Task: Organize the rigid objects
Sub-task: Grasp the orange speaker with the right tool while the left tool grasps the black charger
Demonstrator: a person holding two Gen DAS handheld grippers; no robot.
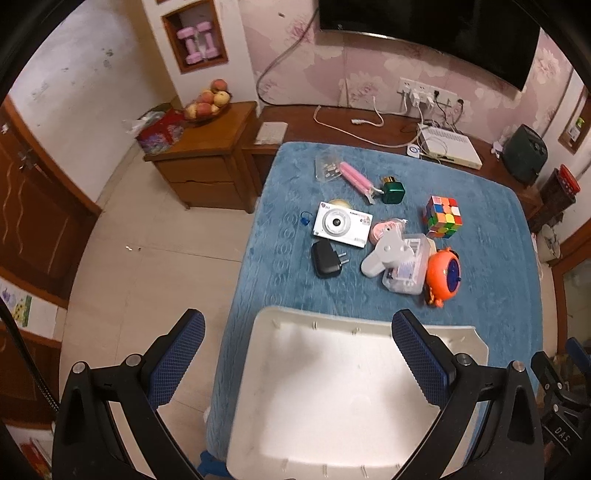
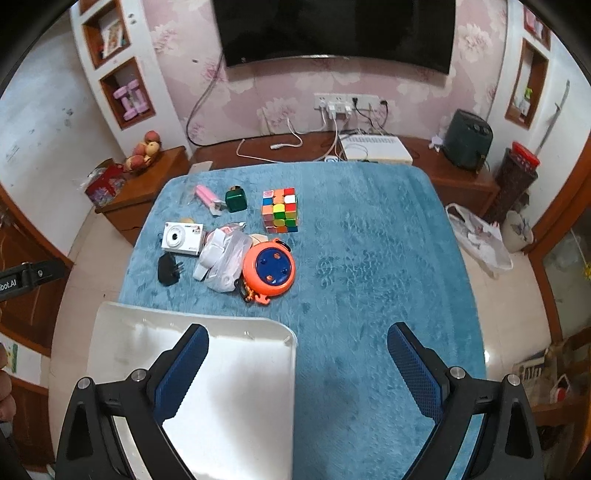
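A white tray point(image 1: 291, 424) lies at the near left of the blue-covered table point(image 1: 491, 295); it also shows in the right wrist view point(image 2: 258, 369). Beyond it lie a white camera point(image 1: 342, 224), black charger point(image 1: 325, 258), clear plastic box point(image 1: 408, 264), orange round toy point(image 1: 443, 275), puzzle cube point(image 1: 443, 217), green bottle point(image 1: 392, 191) and pink item point(image 1: 356, 177). My left gripper point(image 1: 299, 354) is open and empty above the tray. My right gripper point(image 2: 297, 365) is open and empty over the tray's right edge.
A wooden cabinet point(image 1: 207, 162) with a fruit bowl point(image 1: 207, 105) stands left of the table. A low wooden bench point(image 2: 424, 158) with cables, a white box and a dark appliance runs behind it. A television point(image 2: 332, 29) hangs on the wall.
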